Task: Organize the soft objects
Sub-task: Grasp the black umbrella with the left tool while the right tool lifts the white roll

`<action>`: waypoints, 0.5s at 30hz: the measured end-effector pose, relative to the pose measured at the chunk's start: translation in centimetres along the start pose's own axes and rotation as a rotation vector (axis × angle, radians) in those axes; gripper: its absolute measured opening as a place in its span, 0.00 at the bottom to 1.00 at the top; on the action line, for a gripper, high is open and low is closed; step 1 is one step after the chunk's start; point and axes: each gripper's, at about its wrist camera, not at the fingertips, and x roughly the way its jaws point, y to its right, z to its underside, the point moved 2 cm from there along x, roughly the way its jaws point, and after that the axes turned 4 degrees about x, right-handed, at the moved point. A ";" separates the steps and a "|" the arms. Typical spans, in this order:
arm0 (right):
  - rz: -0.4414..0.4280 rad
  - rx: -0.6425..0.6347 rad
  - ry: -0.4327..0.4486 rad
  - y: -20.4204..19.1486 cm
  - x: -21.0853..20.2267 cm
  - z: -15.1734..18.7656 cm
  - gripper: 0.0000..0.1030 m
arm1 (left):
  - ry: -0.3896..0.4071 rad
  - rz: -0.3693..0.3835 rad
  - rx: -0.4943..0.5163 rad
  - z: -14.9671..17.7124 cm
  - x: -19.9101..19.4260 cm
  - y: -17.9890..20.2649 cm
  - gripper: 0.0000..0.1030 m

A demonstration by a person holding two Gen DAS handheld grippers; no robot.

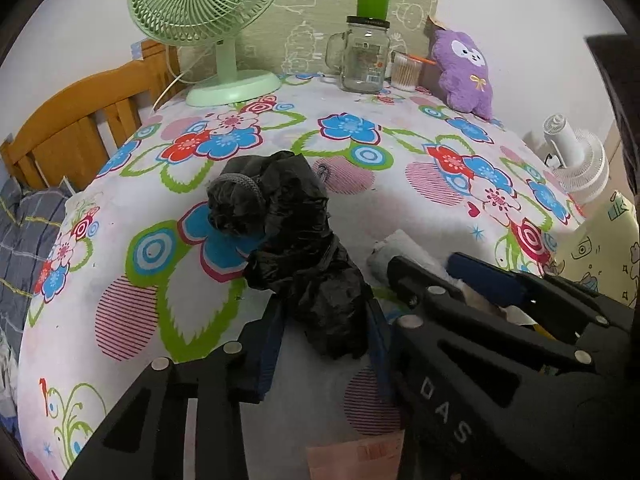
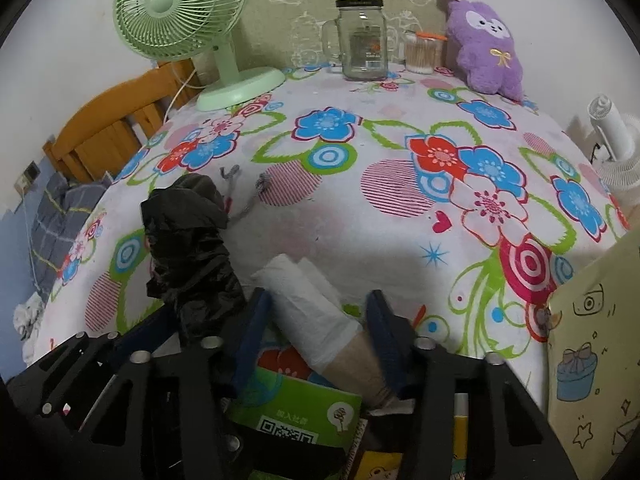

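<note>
Left claw (image 1: 326, 328) is pinching the black plastic bag (image 1: 304, 252) on the flowered cloth (image 1: 400, 208); right claw (image 2: 316, 324) is pinching the white paper roll (image 2: 308, 304).

left wrist view: close above the floral tablecloth (image 1: 280, 128), angled down toward the far wall. right wrist view: same heading, just to its right. shared: green fan (image 1: 204, 12), glass jar (image 2: 362, 40), purple plush (image 2: 486, 52).
</note>
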 end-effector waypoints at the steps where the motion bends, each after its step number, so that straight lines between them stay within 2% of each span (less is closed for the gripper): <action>1: -0.006 0.002 0.002 0.0 0.0 0.0 0.37 | 0.001 0.002 0.002 0.1 0.0 0.1 0.34; 5: -0.024 0.002 0.009 0.0 -0.1 0.0 0.26 | 0.005 0.016 0.000 0.1 0.0 0.2 0.27; 10: -0.044 0.007 0.019 0.2 -0.7 0.1 0.18 | 0.015 0.028 0.004 0.1 -0.4 0.4 0.23; 15: -0.059 0.010 0.050 0.2 -2.1 0.1 0.17 | 0.035 0.016 0.003 -0.1 -1.4 0.5 0.23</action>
